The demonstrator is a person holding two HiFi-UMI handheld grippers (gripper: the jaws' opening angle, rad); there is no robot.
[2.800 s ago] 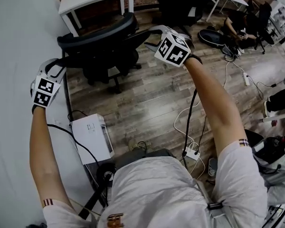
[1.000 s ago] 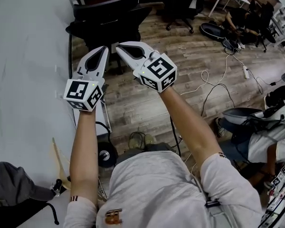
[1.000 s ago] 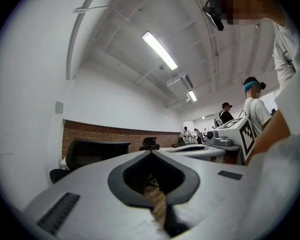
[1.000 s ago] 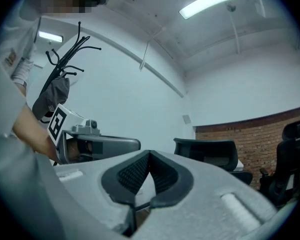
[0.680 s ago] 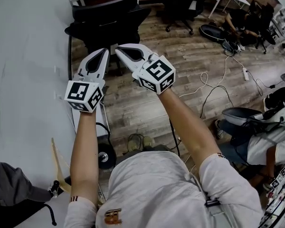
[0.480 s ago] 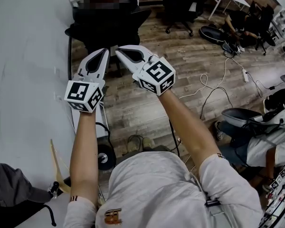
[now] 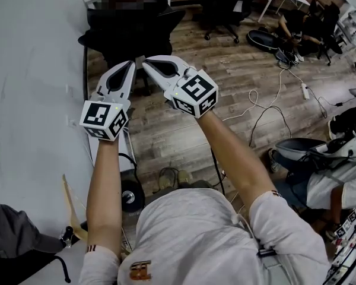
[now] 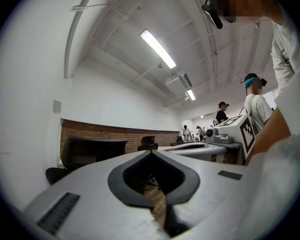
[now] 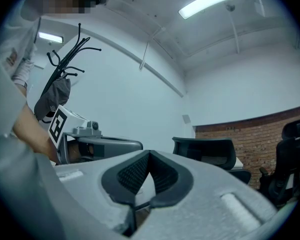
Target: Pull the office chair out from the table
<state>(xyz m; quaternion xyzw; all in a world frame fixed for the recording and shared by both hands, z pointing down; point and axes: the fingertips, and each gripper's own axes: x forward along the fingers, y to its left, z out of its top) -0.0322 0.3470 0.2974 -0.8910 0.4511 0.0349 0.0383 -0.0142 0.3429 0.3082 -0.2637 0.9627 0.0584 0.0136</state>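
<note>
Office chair [image 7: 130, 31] let go; left gripper [image 7: 129, 65] and right gripper [image 7: 148, 63] clenched, empty.
Head view: chair is seen well ahead on the floor [image 7: 178, 129] beside the bench [image 7: 35, 70], no longer gripped as before; the grippers are held side by side, clear of it. Left gripper view: jaws are pressed together on nothing, chair beyond. Right gripper view: same. Pull is judged done.

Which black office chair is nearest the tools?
The office chair beside the grey table, just ahead of the left tool; the other chairs stand farther back.
</note>
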